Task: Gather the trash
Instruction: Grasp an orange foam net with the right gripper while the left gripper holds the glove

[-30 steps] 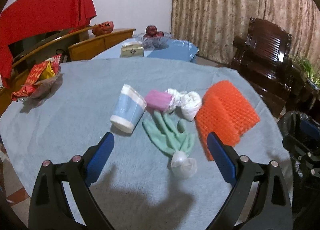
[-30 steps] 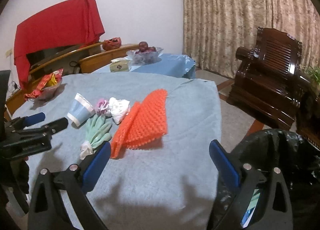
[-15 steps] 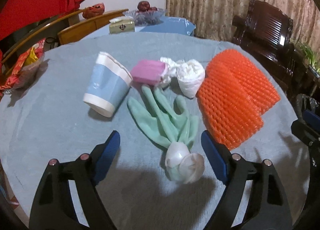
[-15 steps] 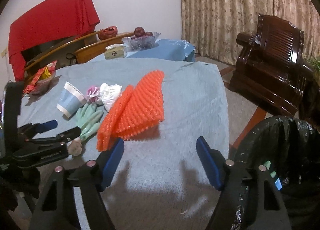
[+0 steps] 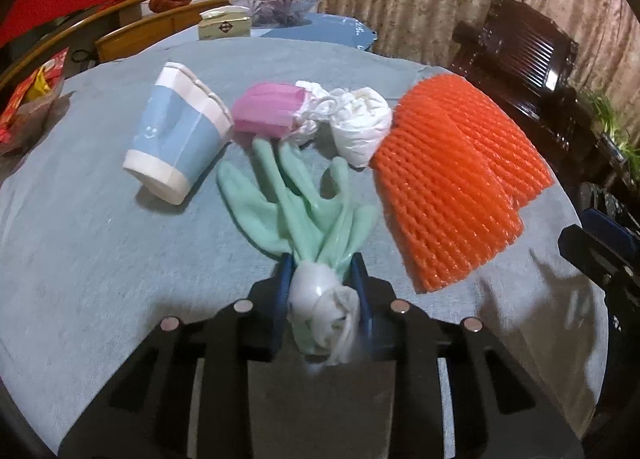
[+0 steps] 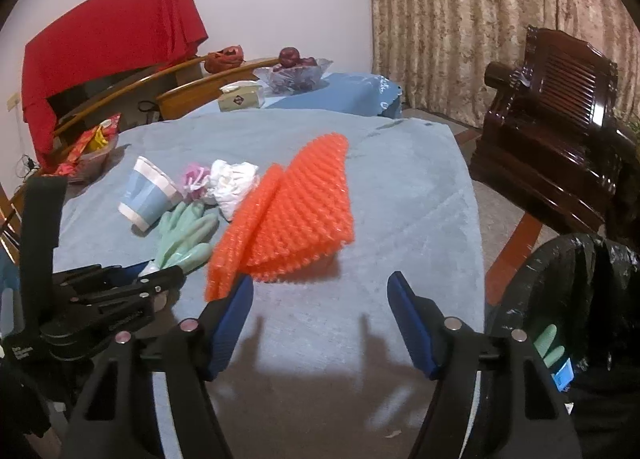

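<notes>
Left wrist view: left tongs (image 5: pixel 322 283) just narrowed, blue pads now pressed on either side of the bunched whitish cuff of the green rubber gloves (image 5: pixel 304 203). Pale mint colour, limp fingers splayed away across the grey-blue table (image 5: pixel 80 259), cuff end crumpled and turned inside out between the pads. Beyond the fingertips, lying on its side, a blue paper cup (image 5: pixel 176 139) with white bands at rim and base, somewhat dented. Beside it a folded pink face mask (image 5: pixel 268 109) with white ear loops, touching a knotted white plastic bag (image 5: pixel 360 121). To the right, just beside the gloves, a folded sheet of orange foam netting (image 5: pixel 456 187), ribbed and bright.

Right wrist view: right tongs (image 6: pixel 320 295) standing fairly wide after closing a little, nothing between the pads, hovering over bare cloth near the close edge of the orange netting (image 6: pixel 296 219). Left tongs (image 6: pixel 160 279) visible at left, clamped at the cuff of the gloves (image 6: pixel 184 231). Cup (image 6: pixel 148 195), mask (image 6: pixel 194 179) and white bag (image 6: pixel 232 187) clustered behind. At lower right, off the table's edge, a bin lined with a black trash bag (image 6: pixel 568 299), a green glove's fingers (image 6: pixel 548 343) showing inside.
</notes>
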A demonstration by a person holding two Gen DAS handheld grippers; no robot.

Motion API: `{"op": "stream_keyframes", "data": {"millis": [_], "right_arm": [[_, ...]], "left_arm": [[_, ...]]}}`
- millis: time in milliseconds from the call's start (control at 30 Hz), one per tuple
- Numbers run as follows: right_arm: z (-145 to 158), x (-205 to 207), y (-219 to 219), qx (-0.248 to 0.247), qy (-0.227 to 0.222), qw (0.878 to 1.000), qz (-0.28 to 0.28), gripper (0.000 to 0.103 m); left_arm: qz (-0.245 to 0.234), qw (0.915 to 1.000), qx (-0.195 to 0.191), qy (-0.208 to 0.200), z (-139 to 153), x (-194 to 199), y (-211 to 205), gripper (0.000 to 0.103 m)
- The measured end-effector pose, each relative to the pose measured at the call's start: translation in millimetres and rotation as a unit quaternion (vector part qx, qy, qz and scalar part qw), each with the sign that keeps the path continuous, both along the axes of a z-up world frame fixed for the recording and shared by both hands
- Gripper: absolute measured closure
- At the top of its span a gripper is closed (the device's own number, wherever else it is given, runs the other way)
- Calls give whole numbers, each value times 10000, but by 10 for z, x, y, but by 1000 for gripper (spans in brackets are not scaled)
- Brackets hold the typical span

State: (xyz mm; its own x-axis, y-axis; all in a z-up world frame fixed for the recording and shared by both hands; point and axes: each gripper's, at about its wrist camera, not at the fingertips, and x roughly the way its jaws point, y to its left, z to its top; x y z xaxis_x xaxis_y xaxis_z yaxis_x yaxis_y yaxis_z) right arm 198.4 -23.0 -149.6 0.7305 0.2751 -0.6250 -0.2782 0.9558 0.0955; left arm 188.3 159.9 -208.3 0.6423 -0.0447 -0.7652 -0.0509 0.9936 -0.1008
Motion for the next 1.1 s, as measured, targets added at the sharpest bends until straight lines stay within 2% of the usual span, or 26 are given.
{"op": "stream_keyframes", "data": {"millis": [300, 700, 900, 1033, 1100], "right_arm": [[42, -6, 174, 30, -55, 9998, 184, 38], [-92, 126, 508, 50, 197, 9991, 375, 56], [-174, 213, 640, -19, 348, 9982, 494, 74], [-222, 263, 657, 54, 486, 9974, 533, 91], [-212, 257, 657, 110, 498, 9969, 598, 91]], "left_arm": [[195, 9992, -16, -358, 280, -205, 132, 76], [185, 9976, 95, -660, 530, -331, 200, 76], [222, 9971, 72, -720, 554, -376, 214, 76], [218, 9970, 82, -734, 560, -386, 211, 76], [213, 9971, 79, -731, 560, -383, 216, 76]]}}
